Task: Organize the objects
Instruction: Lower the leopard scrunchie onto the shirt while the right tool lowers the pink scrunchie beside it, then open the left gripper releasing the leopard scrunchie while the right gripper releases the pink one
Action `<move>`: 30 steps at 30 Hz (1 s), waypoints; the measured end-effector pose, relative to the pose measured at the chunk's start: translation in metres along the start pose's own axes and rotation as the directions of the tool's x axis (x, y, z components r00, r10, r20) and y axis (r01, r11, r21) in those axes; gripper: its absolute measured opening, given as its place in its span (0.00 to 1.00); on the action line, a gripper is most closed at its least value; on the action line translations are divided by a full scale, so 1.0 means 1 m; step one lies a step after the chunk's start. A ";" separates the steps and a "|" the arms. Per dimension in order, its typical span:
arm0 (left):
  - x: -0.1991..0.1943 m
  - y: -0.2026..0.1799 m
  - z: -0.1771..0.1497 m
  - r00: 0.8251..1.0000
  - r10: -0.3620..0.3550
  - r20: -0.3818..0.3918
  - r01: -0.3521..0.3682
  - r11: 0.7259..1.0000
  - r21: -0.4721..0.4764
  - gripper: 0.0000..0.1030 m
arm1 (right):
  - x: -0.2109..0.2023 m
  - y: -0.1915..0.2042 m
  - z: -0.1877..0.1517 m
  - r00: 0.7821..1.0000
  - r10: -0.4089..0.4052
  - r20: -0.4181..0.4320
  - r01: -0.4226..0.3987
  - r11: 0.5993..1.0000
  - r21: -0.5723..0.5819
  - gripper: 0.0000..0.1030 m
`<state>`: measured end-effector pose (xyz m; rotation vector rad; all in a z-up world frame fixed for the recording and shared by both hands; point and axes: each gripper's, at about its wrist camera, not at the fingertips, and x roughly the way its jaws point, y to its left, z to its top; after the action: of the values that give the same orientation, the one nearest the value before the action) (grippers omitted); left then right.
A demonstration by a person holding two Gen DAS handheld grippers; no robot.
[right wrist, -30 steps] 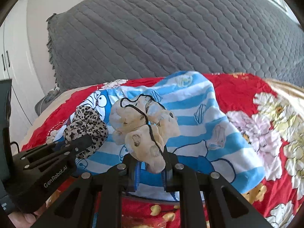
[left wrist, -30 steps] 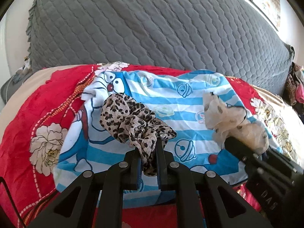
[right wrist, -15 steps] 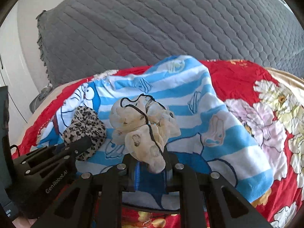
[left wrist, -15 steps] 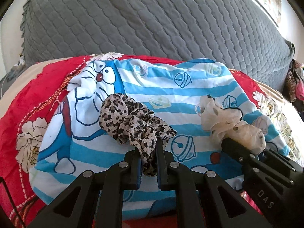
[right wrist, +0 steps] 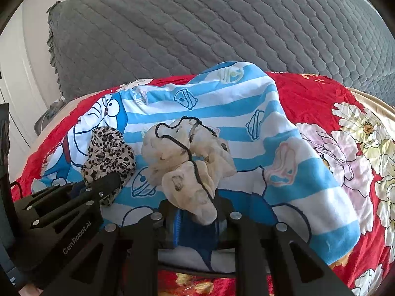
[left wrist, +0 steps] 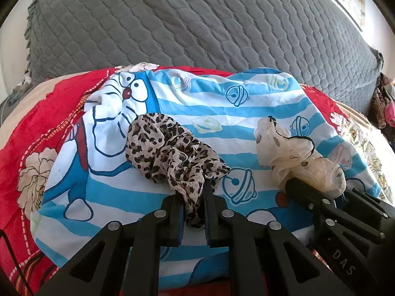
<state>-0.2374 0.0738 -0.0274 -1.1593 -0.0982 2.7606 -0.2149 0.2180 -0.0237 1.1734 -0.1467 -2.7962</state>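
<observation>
On red floral bedding [left wrist: 29, 133] before grey quilt [left wrist: 197, 24], striped cartoon towel [left wrist: 222, 108], left gripper [left wrist: 193, 212] pinching leopard scrunchie [left wrist: 170, 153], right gripper [right wrist: 197, 218] clamping cream scrunchie [right wrist: 182, 162].

Grey quilted cushion [left wrist: 197, 24] behind red floral bedspread [right wrist: 321, 98]

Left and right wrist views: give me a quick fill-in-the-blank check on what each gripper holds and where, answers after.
1. The left gripper is shut on the ____-print fabric scrunchie.
2. The right gripper pinches the cream sheer scrunchie, which has a thin ____ elastic cord running across it.
3. Both scrunchies are over the blue-and-white striped cartoon towel, which is spread on a ____ floral blanket.
4. Behind the towel stands a quilted ____ cushion.

Missing words: leopard; black; red; grey
</observation>
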 end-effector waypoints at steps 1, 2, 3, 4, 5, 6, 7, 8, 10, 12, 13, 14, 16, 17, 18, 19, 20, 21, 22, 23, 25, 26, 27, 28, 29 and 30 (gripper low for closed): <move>-0.001 0.001 0.000 1.000 0.002 0.001 -0.002 1.000 0.001 0.14 | 0.000 0.000 0.000 1.000 0.001 0.000 -0.001 1.000 0.001 0.21; -0.001 0.001 -0.001 1.000 0.002 0.001 -0.002 1.000 0.001 0.15 | 0.000 0.000 0.000 1.000 0.003 -0.001 -0.003 1.000 0.001 0.21; -0.002 0.002 -0.001 1.000 0.002 0.001 -0.002 1.000 0.000 0.15 | 0.001 0.000 0.000 1.000 0.004 -0.004 -0.004 1.000 0.002 0.21; -0.002 0.002 -0.001 1.000 0.002 -0.001 -0.002 1.000 -0.001 0.15 | 0.001 0.000 0.000 1.000 0.005 -0.006 -0.005 1.000 0.001 0.21; -0.002 0.002 -0.002 1.000 0.002 -0.002 -0.002 1.000 -0.001 0.15 | 0.001 -0.001 0.001 1.000 0.008 -0.007 -0.008 1.000 0.002 0.23; -0.003 0.002 -0.002 1.000 0.004 -0.002 -0.004 1.000 -0.002 0.15 | 0.001 -0.001 0.001 1.000 0.011 -0.009 -0.011 1.000 0.003 0.23; -0.004 0.002 -0.003 1.000 0.003 -0.003 -0.003 1.000 -0.003 0.16 | 0.001 -0.001 0.001 1.000 0.012 -0.011 -0.012 1.000 0.002 0.23; -0.005 0.003 -0.003 1.000 0.001 -0.004 -0.001 1.000 -0.005 0.16 | 0.001 0.000 0.001 1.000 0.013 -0.012 -0.013 1.000 0.000 0.24; -0.007 0.003 -0.003 1.000 0.001 -0.006 -0.001 1.000 -0.008 0.16 | 0.000 0.000 0.001 1.000 0.013 -0.017 -0.013 1.000 0.002 0.27; -0.010 0.005 -0.003 1.000 -0.003 -0.005 0.002 1.000 -0.011 0.17 | -0.002 0.000 0.001 1.000 0.016 -0.016 -0.016 1.000 0.003 0.32; -0.011 0.006 -0.003 1.000 -0.001 -0.006 0.001 1.000 -0.012 0.18 | -0.003 0.000 0.002 1.000 0.018 -0.017 -0.018 1.000 0.005 0.35; -0.013 0.007 -0.003 1.000 -0.002 -0.007 0.002 1.000 -0.016 0.19 | -0.004 0.001 0.002 1.000 0.023 -0.018 -0.023 1.000 0.003 0.39; -0.014 0.009 -0.003 1.000 0.002 -0.007 -0.002 1.000 -0.021 0.21 | -0.007 0.003 0.003 1.000 0.024 -0.017 -0.024 1.000 -0.007 0.45; -0.016 0.011 -0.002 1.000 0.003 -0.007 -0.003 1.000 -0.025 0.23 | -0.009 0.004 0.003 1.000 0.021 -0.014 -0.021 1.000 -0.011 0.46; -0.017 0.012 -0.002 1.000 0.005 -0.007 -0.005 1.000 -0.029 0.27 | -0.011 0.005 0.003 1.000 0.020 -0.009 -0.020 1.000 -0.016 0.46; -0.017 0.012 -0.002 1.000 0.006 -0.006 -0.006 0.999 -0.032 0.34 | -0.012 0.006 0.004 1.000 0.018 -0.007 -0.018 1.000 -0.019 0.49; -0.019 0.013 -0.001 1.000 -0.001 -0.006 0.001 0.999 -0.035 0.38 | -0.012 0.006 0.004 1.000 0.009 -0.009 -0.009 1.000 -0.021 0.51; -0.021 0.013 -0.001 1.000 -0.009 -0.002 0.009 0.999 -0.040 0.41 | -0.013 0.006 0.004 1.000 0.003 -0.009 -0.003 1.000 -0.022 0.52; -0.022 0.013 0.000 1.000 -0.008 0.000 0.008 0.999 -0.040 0.45 | -0.014 0.006 0.004 1.000 0.001 -0.007 -0.001 1.000 -0.021 0.52; -0.024 0.013 0.000 1.000 -0.009 0.005 0.010 0.999 -0.040 0.48 | -0.014 0.005 0.005 1.000 -0.002 -0.008 0.002 1.000 -0.019 0.52; -0.026 0.013 0.001 1.000 -0.006 0.008 0.007 0.999 -0.042 0.52 | -0.016 0.003 0.006 1.000 -0.002 -0.006 0.002 1.000 -0.014 0.52; -0.027 0.014 0.001 1.000 -0.003 0.010 0.004 0.999 -0.044 0.54 | -0.015 0.003 0.006 1.000 -0.002 -0.008 0.002 1.000 -0.013 0.52; -0.028 0.015 0.000 1.000 -0.002 0.012 0.003 0.999 -0.047 0.54 | -0.016 0.003 0.006 1.000 -0.002 -0.009 0.002 1.000 -0.014 0.52; -0.028 0.015 0.000 1.000 -0.002 0.012 0.003 0.999 -0.048 0.54 | -0.016 0.003 0.007 1.000 -0.002 -0.007 0.002 1.000 -0.015 0.52; -0.028 0.015 0.000 1.000 0.000 0.010 0.001 0.999 -0.048 0.55 | -0.016 0.002 0.007 1.000 -0.001 -0.008 0.001 1.000 -0.014 0.52; -0.029 0.016 0.000 1.000 0.003 0.009 -0.003 0.999 -0.048 0.55 | -0.016 0.002 0.007 1.000 -0.001 -0.008 0.001 1.000 -0.015 0.52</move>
<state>-0.2189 0.0533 -0.0088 -1.1592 -0.1642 2.7809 -0.2085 0.2185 -0.0071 1.1820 -0.1251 -2.7879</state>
